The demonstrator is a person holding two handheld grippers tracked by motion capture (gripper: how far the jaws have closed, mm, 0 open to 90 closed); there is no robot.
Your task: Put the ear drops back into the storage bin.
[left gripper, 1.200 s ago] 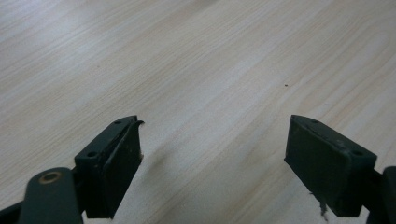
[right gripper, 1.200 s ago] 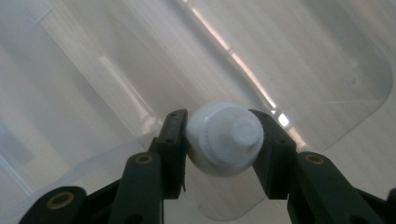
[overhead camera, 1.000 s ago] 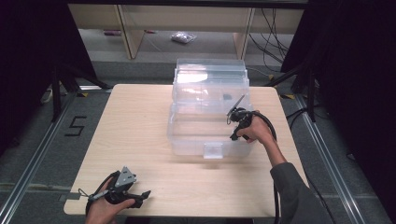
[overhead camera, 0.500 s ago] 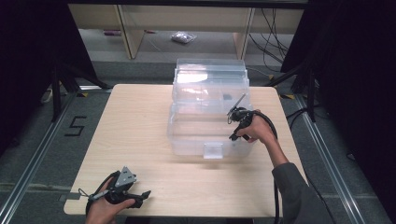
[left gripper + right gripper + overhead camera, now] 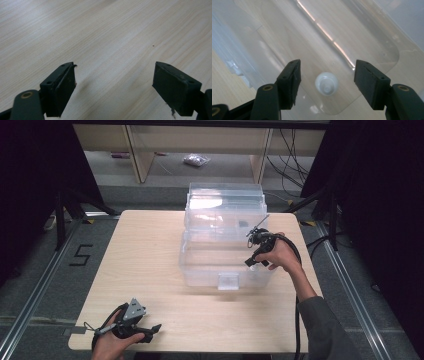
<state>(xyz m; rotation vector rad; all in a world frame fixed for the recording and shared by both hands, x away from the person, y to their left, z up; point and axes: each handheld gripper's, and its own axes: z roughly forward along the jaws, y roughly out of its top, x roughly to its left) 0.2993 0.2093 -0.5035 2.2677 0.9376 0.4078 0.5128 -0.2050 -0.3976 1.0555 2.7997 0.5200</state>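
A clear plastic box (image 5: 210, 275) stands mid-table, its lid (image 5: 225, 202) tipped back. My right gripper (image 5: 250, 262) hangs over the box's right side, pointing down into it. In the right gripper view its jaws (image 5: 327, 68) have just been opening and stand apart. A small white round cap-like piece (image 5: 326, 83) lies on the box floor below the gap, and neither pad touches it. My left gripper (image 5: 152, 330) rests at the table's front left, and in its own view (image 5: 113, 72) it is open over bare wood.
The light wooden table (image 5: 150, 250) has free room left of the box and along its front. A latch (image 5: 228, 281) sits on the box's front wall. Black cable (image 5: 295, 255) trails from the right gripper. Beyond the table are shelves and a dark frame.
The right hand has lifted slightly over the box. The left hand and its gripper have stayed put.
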